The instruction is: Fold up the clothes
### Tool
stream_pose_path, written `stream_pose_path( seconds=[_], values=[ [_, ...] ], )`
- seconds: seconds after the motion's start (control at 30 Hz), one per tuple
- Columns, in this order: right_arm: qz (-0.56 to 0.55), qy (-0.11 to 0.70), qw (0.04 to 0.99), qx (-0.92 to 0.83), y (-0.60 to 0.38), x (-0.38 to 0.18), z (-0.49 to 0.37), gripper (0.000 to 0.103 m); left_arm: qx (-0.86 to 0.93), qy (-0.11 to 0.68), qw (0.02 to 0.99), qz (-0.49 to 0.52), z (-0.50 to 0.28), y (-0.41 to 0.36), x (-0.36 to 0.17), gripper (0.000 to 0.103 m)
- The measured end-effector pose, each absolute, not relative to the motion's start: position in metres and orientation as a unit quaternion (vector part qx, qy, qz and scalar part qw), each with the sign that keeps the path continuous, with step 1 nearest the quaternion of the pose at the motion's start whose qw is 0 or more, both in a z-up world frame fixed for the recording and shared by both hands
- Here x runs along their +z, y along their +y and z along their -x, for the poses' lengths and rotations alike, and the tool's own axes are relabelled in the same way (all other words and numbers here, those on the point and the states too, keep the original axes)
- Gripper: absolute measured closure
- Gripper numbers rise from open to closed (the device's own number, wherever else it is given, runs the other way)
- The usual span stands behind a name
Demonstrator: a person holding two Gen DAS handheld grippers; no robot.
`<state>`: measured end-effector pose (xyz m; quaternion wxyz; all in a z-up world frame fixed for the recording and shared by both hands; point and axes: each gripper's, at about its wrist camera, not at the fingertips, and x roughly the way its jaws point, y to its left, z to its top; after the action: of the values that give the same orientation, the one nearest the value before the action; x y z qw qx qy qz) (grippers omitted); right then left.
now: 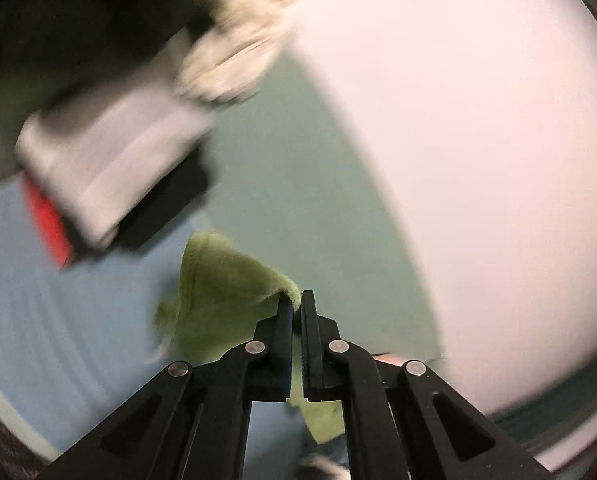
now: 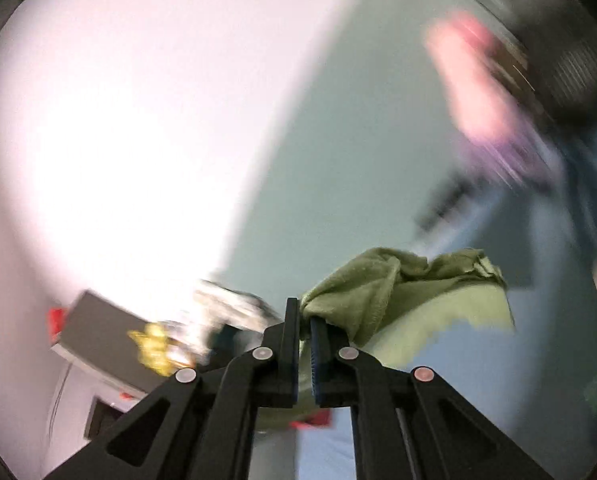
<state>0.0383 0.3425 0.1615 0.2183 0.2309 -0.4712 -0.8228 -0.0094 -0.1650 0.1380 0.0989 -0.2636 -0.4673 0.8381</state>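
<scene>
Pale wall (image 1: 478,140) fills much of both views, washed pinkish white by bright light, with a green-grey band (image 1: 298,200) beside it and a blue surface (image 1: 58,320) low in the frame. Most of the background is smeared by motion blur.

In the left wrist view, the left gripper (image 1: 297,304) has its jaws pressed almost together on an edge of a green cloth (image 1: 218,292). The cloth bunches at the fingertips, spreads to the left above the blue surface, and a strip of it hangs down between the fingers toward the bottom of the frame. Up and to the left is the blurred body of the other tool (image 1: 110,172), grey and black with a red part, and a pale fuzzy sleeve (image 1: 234,40) at its far end.

In the right wrist view, the right gripper (image 2: 305,312) is likewise closed tight on the same cloth (image 2: 398,280), which bunches at the tips and drapes away to the right in a folded ridge, its lighter underside hanging below. A blurred hand (image 2: 470,80) shows at upper right. At lower left a dark box (image 2: 98,336) sits against the wall with a yellow thing (image 2: 154,344) just beside it, too blurred to identify.
</scene>
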Motion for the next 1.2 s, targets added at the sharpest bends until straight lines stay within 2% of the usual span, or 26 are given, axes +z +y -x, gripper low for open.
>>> stream_pose_path(
  seconds=[0.13, 0.23, 0.37, 0.47, 0.57, 0.67, 0.77, 0.83, 0.97, 1.1, 1.2],
  values=[
    [-0.152, -0.435, 0.274, -0.844, 0.33, 0.23, -0.077, 0.099, 0.841, -0.469, 0.151, 0.222, -0.014, -0.183, 0.195, 0.1],
    [-0.125, -0.415, 0.304, -0.848, 0.32, 0.257, -0.096, 0.099, 0.83, -0.477, 0.152, 0.246, -0.01, -0.191, 0.194, 0.1],
    [-0.146, -0.386, 0.304, -0.859, 0.297, 0.252, -0.088, 0.099, 0.796, -0.509, 0.123, 0.302, 0.008, -0.198, 0.15, 0.1],
    [-0.208, -0.383, 0.274, -0.857, 0.277, 0.222, -0.044, 0.099, 0.768, -0.529, 0.078, 0.352, 0.043, -0.205, 0.107, 0.1],
    [-0.269, -0.361, 0.213, -0.867, 0.26, 0.188, 0.012, 0.099, 0.743, -0.549, 0.071, 0.377, 0.049, -0.196, 0.089, 0.1],
    [-0.271, -0.363, 0.191, -0.871, 0.27, 0.179, 0.043, 0.099, 0.76, -0.538, 0.107, 0.349, 0.063, -0.188, 0.109, 0.1],
    [-0.213, -0.346, 0.185, -0.895, 0.278, 0.216, 0.039, 0.099, 0.818, -0.477, 0.149, 0.284, 0.06, -0.182, 0.154, 0.1],
    [-0.19, -0.329, 0.186, -0.906, 0.28, 0.232, 0.023, 0.099, 0.831, -0.452, 0.151, 0.287, 0.061, -0.181, 0.161, 0.1],
    [-0.221, -0.315, 0.171, -0.907, 0.286, 0.205, 0.006, 0.099, 0.82, -0.446, 0.131, 0.335, 0.06, -0.182, 0.114, 0.1],
    [-0.31, -0.31, 0.133, -0.889, 0.282, 0.11, -0.007, 0.099, 0.821, -0.398, 0.087, 0.401, 0.044, -0.168, 0.011, 0.1],
    [-0.418, -0.293, 0.078, -0.856, 0.277, 0.013, -0.029, 0.099, 0.8, -0.353, 0.047, 0.483, 0.015, -0.154, -0.083, 0.1]
  ],
)
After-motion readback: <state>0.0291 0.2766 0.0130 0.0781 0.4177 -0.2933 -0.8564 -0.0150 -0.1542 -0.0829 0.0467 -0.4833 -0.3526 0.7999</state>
